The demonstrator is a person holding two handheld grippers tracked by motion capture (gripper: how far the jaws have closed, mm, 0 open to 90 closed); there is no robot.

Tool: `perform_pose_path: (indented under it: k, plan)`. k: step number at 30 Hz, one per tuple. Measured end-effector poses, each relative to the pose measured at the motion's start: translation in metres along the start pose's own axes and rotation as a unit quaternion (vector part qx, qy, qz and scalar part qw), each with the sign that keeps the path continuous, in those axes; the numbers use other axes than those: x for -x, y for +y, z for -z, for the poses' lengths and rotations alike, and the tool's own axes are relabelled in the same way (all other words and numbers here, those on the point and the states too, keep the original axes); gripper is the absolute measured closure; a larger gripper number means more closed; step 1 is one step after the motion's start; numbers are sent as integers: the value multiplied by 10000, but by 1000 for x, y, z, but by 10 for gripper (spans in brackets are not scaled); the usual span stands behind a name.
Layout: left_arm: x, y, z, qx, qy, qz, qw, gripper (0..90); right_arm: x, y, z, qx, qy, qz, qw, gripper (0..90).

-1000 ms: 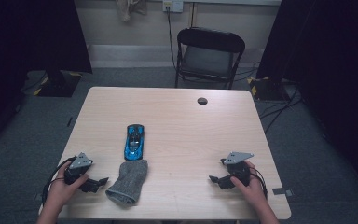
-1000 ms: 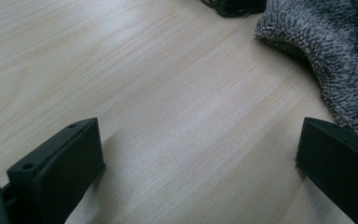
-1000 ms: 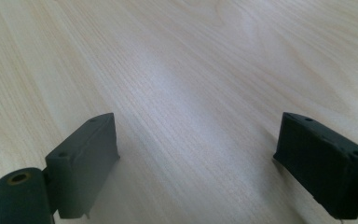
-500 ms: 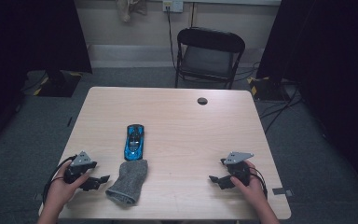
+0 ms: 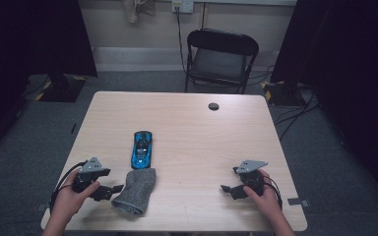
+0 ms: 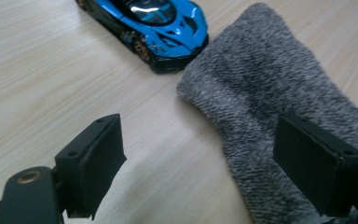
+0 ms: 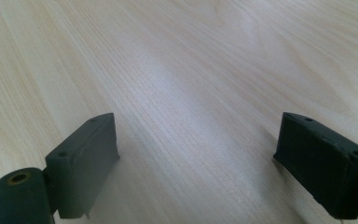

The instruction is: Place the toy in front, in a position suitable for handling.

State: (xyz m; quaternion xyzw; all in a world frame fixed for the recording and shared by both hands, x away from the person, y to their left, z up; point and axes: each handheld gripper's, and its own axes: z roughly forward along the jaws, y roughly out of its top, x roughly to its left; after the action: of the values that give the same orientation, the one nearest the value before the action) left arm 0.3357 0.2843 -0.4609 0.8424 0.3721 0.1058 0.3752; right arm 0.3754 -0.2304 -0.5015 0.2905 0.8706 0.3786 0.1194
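The desk [image 5: 197, 147] is the largest thing here, a pale wood-grain top that carries everything in hand, with a black folding chair [image 5: 220, 59] standing on the grey floor just beyond its far edge and a small dark round cap [image 5: 213, 106] set into the top near that edge. On the near left part of the desk lies a grey knitted sock [image 5: 136, 191], flat and slightly slanted, its far end touching or all but touching the near end of a blue toy car [image 5: 141, 148], which points away toward the chair; in the left gripper view the sock [image 6: 279, 116] spreads across the right half of the frame and the car [image 6: 154, 28] sits at the top, its dark bumper right at the sock's edge. The left tongs [image 5: 109, 191], held in the person's left hand [image 5: 69, 202], rest low at the near left corner just beside the sock, and their jaws stand spread wide apart with nothing between them but bare wood and the sock's near edge, the right-hand jaw in that view overlapping the knit. The right tongs [image 5: 229, 190], held in the right hand [image 5: 262, 197], sit at the near right of the desk, well apart from sock and car, jaws likewise spread wide over bare wood.
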Motion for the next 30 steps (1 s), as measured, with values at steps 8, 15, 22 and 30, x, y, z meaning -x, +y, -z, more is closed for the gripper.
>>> perform_pose_path:
  k: [8,15,22,30]
  plan:
    - [16,10,-2,101,-133,53,9998,158,0,0,0,1,0,-1,10000,121]
    - [27,16,-5,251,-313,-62,9992,157,0,0,0,4,7,-2,10000,121]
    - [38,18,-15,121,-498,-168,9985,159,0,0,0,-1,0,-3,10000,121]
    - [46,16,-32,-142,-649,-152,9977,180,0,0,0,0,-1,0,10000,120]
